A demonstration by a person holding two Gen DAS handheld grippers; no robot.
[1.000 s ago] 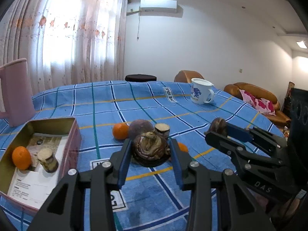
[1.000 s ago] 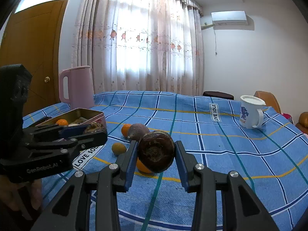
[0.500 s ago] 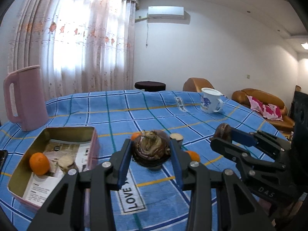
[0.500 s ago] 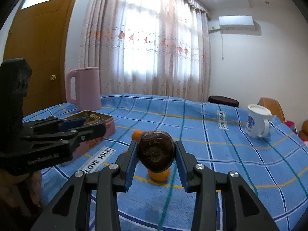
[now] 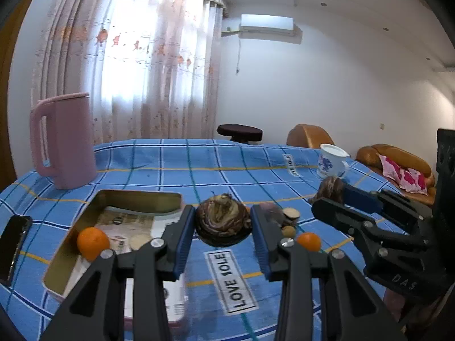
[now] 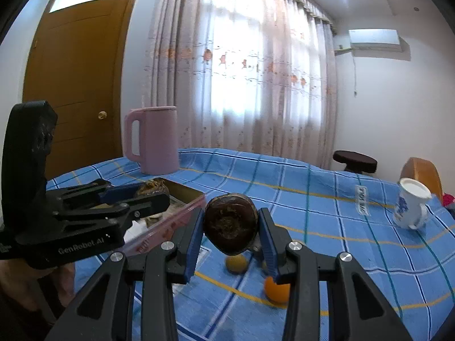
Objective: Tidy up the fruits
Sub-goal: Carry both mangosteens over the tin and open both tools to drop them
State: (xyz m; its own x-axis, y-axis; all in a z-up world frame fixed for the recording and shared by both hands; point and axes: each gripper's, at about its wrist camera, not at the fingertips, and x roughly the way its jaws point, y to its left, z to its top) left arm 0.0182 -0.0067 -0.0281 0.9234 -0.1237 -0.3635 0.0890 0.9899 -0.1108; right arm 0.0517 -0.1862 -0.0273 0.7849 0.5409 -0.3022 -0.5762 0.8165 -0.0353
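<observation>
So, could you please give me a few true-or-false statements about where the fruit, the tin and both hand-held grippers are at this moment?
1. The left hand-held gripper is shut on a dark brown fruit. True.
2. The right hand-held gripper is open and holds nothing. False: it is clamped on a dark round fruit.
3. An orange lies inside the open tin. True.
4. The pink jug lies on its side. False: it stands upright on the blue checked cloth.
5. Another orange lies on the cloth outside the tin. True.
</observation>
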